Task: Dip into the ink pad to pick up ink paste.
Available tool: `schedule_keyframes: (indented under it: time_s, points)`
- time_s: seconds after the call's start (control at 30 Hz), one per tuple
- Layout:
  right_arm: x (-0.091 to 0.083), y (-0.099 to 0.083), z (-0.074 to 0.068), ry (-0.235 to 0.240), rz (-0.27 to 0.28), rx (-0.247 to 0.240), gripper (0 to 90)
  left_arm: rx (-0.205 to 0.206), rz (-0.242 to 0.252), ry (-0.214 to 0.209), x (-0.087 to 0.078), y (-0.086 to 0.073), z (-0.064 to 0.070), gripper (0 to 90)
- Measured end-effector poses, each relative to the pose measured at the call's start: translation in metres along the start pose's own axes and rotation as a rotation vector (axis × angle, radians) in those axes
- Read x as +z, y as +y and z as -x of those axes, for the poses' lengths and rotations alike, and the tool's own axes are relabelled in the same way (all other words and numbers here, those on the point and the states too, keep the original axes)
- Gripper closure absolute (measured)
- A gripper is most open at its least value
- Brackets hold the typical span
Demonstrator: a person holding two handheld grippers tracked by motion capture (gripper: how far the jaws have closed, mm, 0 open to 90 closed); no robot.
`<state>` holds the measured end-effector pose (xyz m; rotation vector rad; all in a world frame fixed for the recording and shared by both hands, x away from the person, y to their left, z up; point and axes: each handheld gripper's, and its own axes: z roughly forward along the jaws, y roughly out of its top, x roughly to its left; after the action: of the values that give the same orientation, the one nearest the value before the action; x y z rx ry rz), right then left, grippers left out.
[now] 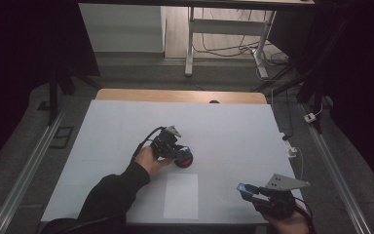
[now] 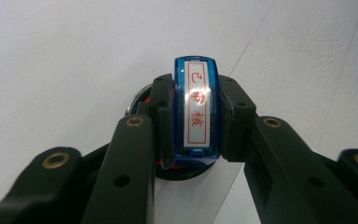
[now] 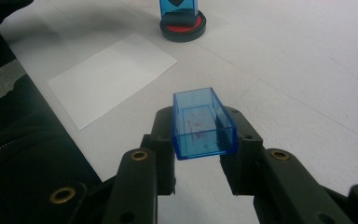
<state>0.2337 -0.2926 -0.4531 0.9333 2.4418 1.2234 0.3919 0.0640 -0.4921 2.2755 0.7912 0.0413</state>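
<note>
Held the stamp (image 2: 197, 109) clamped in the left gripper (image 1: 177, 152), jaws shut on its two broad sides, label facing up. Seated it upright on the ink pad (image 1: 185, 161). Held the clear blue cap (image 3: 204, 123) clamped in the right gripper (image 1: 251, 192), open end forward, well to the near right of the ink pad. Located the paper (image 1: 181, 196) just on the near side of the ink pad, apart from it.

Judged the risks as follows:
- Expected a tilted lift to drag or tip the ink pad, given the inked face sticking to it.
- Expected the smooth plastic to twist in a slack grip and smear the print.
- Expected the loose paper to shift under an off-square press.
- Expected a harder squeeze to crack or eject the cap.
</note>
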Motion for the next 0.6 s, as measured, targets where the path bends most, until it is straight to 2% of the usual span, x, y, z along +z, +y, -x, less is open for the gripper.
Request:
schedule_keyframes:
  time_s: [0.1,0.2,0.33,0.6]
  points:
    - [-0.0001,0.0000,-0.0001,-0.002,-0.002,-0.001,67.9,-0.002,0.003,0.004,0.0003,0.0001,0.0011,70.6]
    - [-0.0002,0.0000,0.0001,-0.001,-0.002,0.000,67.9,0.025,-0.008,0.027,0.0002,0.0011,0.0049,70.6]
    - [-0.0005,-0.0001,0.0002,-0.001,0.000,0.002,67.9,0.039,-0.008,0.049,0.0004,0.0015,0.0084,70.5]
    - [-0.0004,-0.0005,0.0004,0.005,0.008,0.005,67.9,0.028,0.000,0.048,-0.0006,0.0009,0.0079,70.3]
